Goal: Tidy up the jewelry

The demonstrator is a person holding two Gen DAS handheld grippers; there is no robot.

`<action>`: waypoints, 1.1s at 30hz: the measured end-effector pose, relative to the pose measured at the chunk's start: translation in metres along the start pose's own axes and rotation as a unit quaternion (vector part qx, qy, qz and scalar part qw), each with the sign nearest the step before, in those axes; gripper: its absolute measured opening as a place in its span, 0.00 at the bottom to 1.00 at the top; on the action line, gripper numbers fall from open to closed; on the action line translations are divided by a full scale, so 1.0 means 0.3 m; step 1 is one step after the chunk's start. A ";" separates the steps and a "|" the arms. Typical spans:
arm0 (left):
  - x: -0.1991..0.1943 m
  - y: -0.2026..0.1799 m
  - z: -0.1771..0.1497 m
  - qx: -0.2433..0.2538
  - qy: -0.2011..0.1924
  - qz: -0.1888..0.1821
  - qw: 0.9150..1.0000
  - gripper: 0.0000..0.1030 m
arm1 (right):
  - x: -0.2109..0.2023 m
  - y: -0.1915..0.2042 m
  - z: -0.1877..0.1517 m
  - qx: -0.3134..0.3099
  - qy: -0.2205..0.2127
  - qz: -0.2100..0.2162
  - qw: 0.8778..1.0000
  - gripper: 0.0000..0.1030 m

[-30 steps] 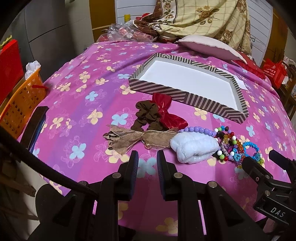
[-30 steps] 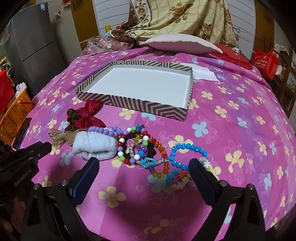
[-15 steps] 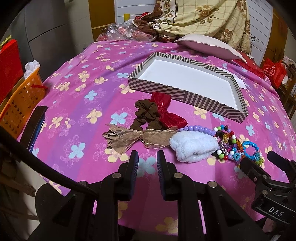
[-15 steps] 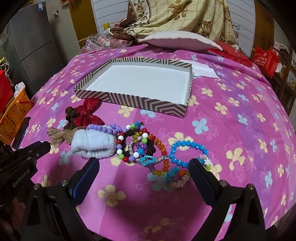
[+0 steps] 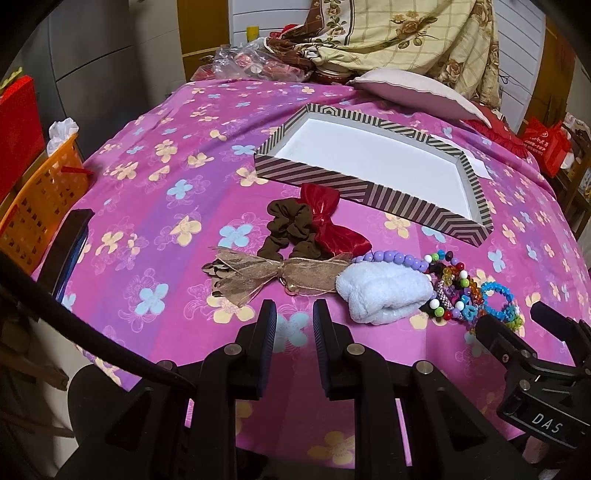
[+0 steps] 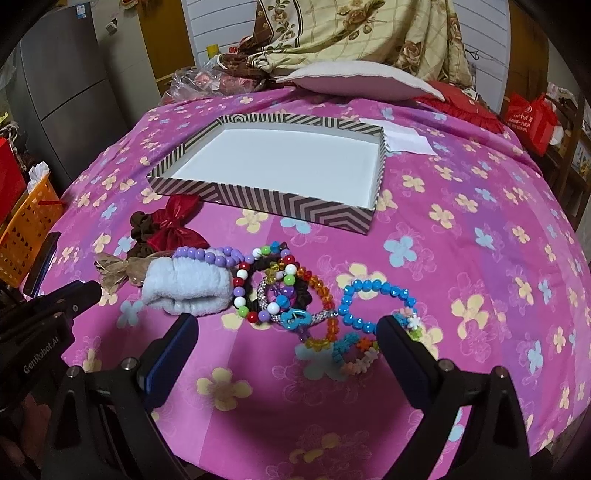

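A striped box [image 6: 258,197] with a white empty inside sits on the pink flowered cloth; it also shows in the left wrist view [image 5: 369,192]. In front lie a red bow [image 6: 173,227], a brown scrunchie [image 5: 288,229], a tan ribbon bow [image 5: 258,275], a white fluffy band [image 6: 188,286], a purple bead bracelet [image 6: 207,254], a heap of coloured bead bracelets [image 6: 280,291] and a blue bead bracelet [image 6: 376,302]. My right gripper [image 6: 286,332] is open wide, just short of the bracelets. My left gripper [image 5: 294,317] is nearly shut and empty, near the tan bow.
A pillow [image 6: 354,79] and a folded quilt [image 6: 362,33] lie at the back. A white paper [image 6: 404,136] lies right of the box. An orange basket [image 5: 37,199] stands off the left edge. A red bag [image 6: 528,118] stands at the far right.
My right gripper has moved slightly forward and down toward the bracelets, which now sit between its fingertips' line. The left gripper has barely moved.
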State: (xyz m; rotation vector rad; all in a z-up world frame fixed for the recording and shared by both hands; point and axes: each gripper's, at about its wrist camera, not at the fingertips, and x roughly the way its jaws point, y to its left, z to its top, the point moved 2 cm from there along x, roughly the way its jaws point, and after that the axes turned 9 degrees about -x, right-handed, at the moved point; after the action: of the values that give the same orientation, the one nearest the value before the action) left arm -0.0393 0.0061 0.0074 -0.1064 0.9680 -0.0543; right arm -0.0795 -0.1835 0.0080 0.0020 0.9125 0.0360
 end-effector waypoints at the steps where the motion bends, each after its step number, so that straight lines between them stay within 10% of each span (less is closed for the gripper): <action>1: 0.000 0.000 0.000 0.000 0.000 0.000 1.000 0.40 | 0.000 0.000 0.000 -0.001 -0.001 -0.001 1.000 0.96; 33: 0.038 0.027 -0.005 -0.014 0.021 -0.002 1.000 0.40 | 0.040 0.010 -0.012 -0.011 0.019 0.005 1.000 0.96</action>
State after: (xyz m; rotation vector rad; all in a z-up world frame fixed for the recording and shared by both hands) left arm -0.0342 0.0128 -0.0038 -0.1331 1.0109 -0.0469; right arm -0.0751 -0.1804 -0.0035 -0.0150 0.9502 0.0563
